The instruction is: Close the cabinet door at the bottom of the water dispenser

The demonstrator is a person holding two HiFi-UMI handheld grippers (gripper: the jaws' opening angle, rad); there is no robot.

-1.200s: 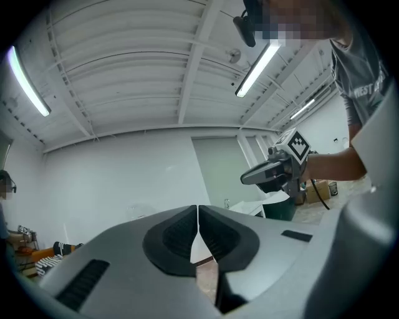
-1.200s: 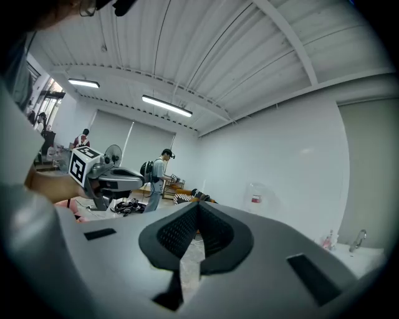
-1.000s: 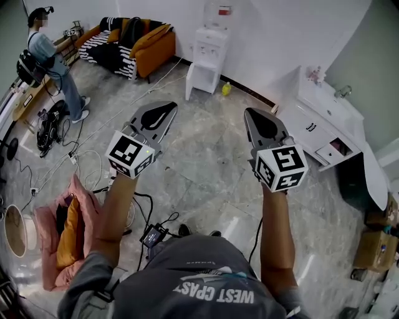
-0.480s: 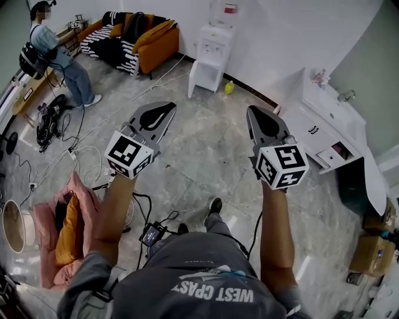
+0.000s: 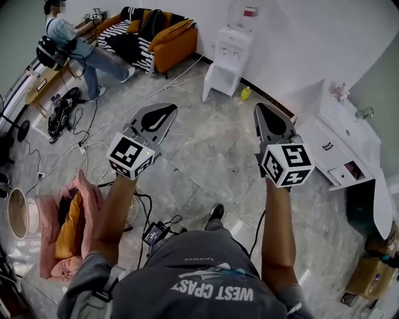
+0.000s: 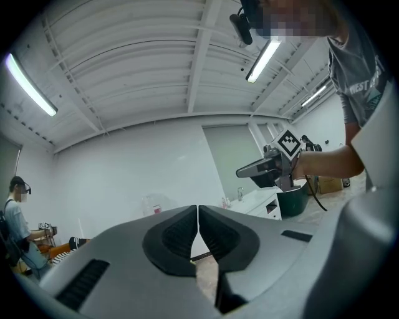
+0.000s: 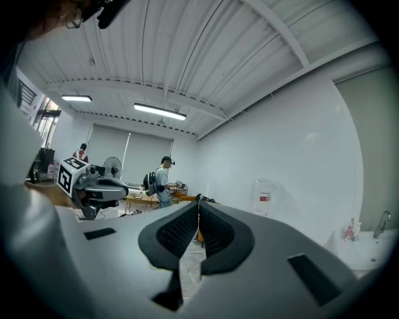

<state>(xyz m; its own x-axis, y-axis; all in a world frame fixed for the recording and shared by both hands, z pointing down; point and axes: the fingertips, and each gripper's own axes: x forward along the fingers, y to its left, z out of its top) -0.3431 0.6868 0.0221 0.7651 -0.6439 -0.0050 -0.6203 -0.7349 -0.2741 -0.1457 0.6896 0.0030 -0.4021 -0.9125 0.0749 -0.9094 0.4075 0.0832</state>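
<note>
The white water dispenser (image 5: 232, 48) stands against the far wall with a clear bottle (image 5: 243, 11) on top. Its bottom cabinet door (image 5: 214, 81) hangs open towards the floor side. Both grippers are held level above the marble floor, well short of the dispenser. My left gripper (image 5: 169, 107) is shut with nothing in it, and its jaws meet in the left gripper view (image 6: 197, 207). My right gripper (image 5: 258, 106) is likewise shut and empty (image 7: 199, 200). The bottle (image 7: 264, 193) shows faintly beyond the right jaws.
A yellow bottle (image 5: 245, 93) stands on the floor right of the dispenser. An orange sofa (image 5: 168, 37) is to its left, and a person (image 5: 62, 34) walks near a desk. A white sink cabinet (image 5: 330, 140) is at right. Cables (image 5: 93, 162) and a pink bag (image 5: 59, 218) lie at left.
Both grippers and the person holding them have moved forward towards the dispenser, which now sits further right in the head view. The person at far left has stepped along. Both jaws stay shut.
</note>
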